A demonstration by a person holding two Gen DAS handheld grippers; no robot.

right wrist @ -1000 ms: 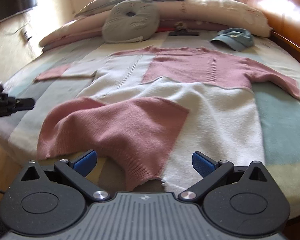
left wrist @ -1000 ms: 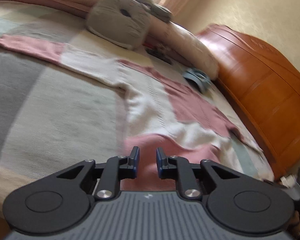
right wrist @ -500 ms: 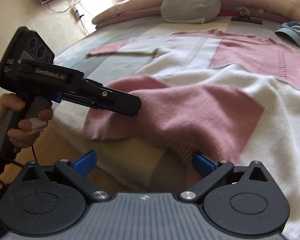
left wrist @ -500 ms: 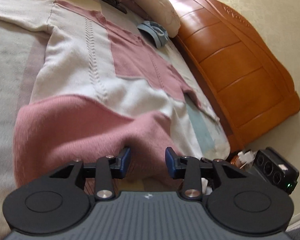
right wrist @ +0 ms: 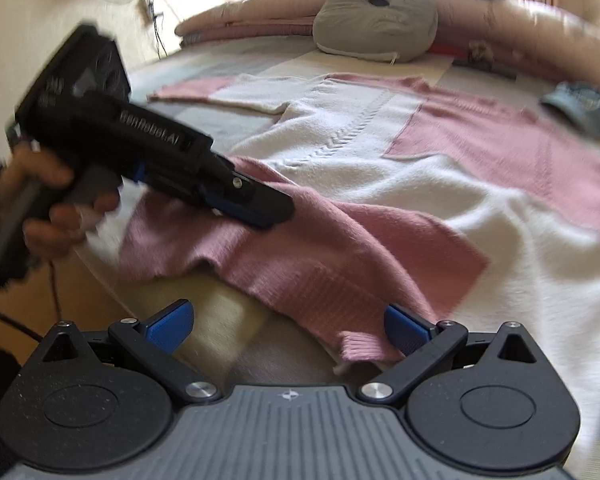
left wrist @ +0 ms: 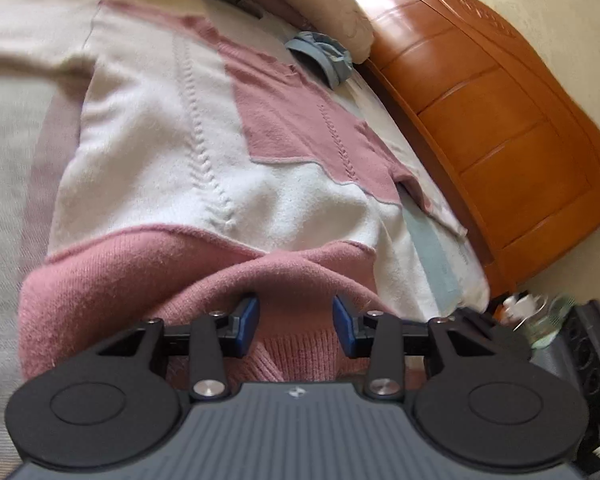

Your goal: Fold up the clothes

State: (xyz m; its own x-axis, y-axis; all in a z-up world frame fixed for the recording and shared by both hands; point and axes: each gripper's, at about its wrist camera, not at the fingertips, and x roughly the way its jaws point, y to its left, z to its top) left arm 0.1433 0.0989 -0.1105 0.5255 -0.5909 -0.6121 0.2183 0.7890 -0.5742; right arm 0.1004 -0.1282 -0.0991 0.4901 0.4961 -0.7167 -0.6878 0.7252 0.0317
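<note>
White "GenRobot.AI" lettering, blurred, along left gripper [right wrist: 260,210] body

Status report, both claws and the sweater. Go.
Left claw open, jaws just widened, pink hem between pads. Right claw wide open at the hem, nothing gripped. Sweater flat on bed, unfolded. Cap beside it, clear.

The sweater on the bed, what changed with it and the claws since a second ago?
The left claw came down to the sweater's pink hem, its jaws just opening around the knit without pinching it. The right claw stayed wide open at the hem. Cap and pillow stayed put.
</note>
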